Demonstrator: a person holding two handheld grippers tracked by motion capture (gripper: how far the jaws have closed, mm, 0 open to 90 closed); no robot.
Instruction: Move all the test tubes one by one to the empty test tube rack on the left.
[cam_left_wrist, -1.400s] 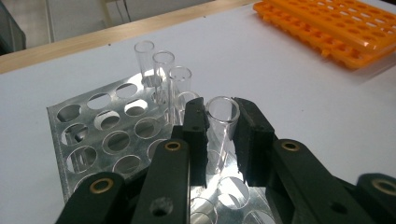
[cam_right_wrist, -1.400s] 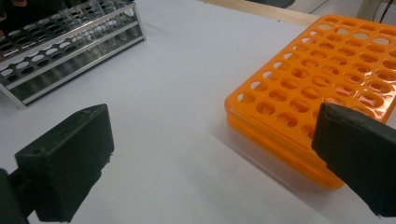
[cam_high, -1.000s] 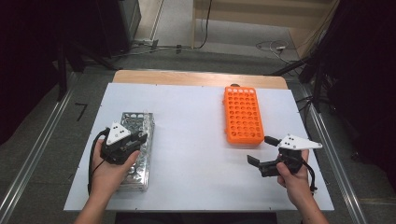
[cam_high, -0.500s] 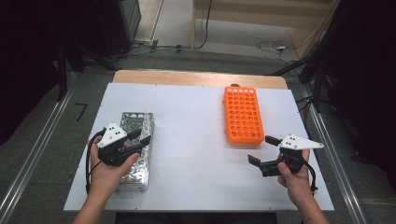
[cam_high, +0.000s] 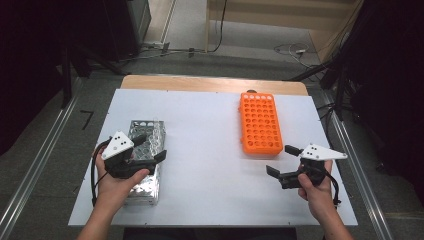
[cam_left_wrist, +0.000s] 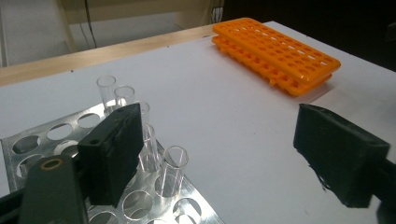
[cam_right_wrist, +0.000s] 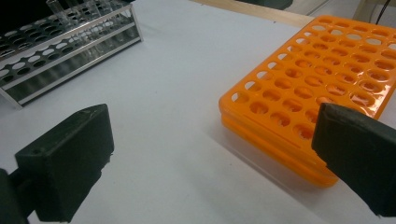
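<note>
A metal tube rack (cam_high: 144, 191) lies at the table's left, with several clear glass tubes (cam_high: 156, 130) standing at its far right corner. My left gripper (cam_high: 150, 147) hovers open over that rack; in the left gripper view its left jaw stands just beside the glass tubes (cam_left_wrist: 171, 169), the left gripper (cam_left_wrist: 226, 158) holding nothing above the metal rack (cam_left_wrist: 28, 144). An orange tube rack (cam_high: 260, 122) with empty holes lies at the right. My right gripper (cam_high: 281, 160) is open just in front of it, holding nothing, and the orange rack (cam_right_wrist: 317, 79) lies ahead of the right gripper (cam_right_wrist: 212, 156).
The racks rest on a white board (cam_high: 210, 150) over a wooden table whose edge (cam_high: 210, 84) shows at the back. Metal rails run along both sides on the floor. The orange rack (cam_left_wrist: 275, 53) lies far across from the left gripper, the metal rack (cam_right_wrist: 60, 51) far across from the right.
My left gripper has shifted slightly over the metal rack and its jaws now stand wider apart. The right gripper has hardly moved.
</note>
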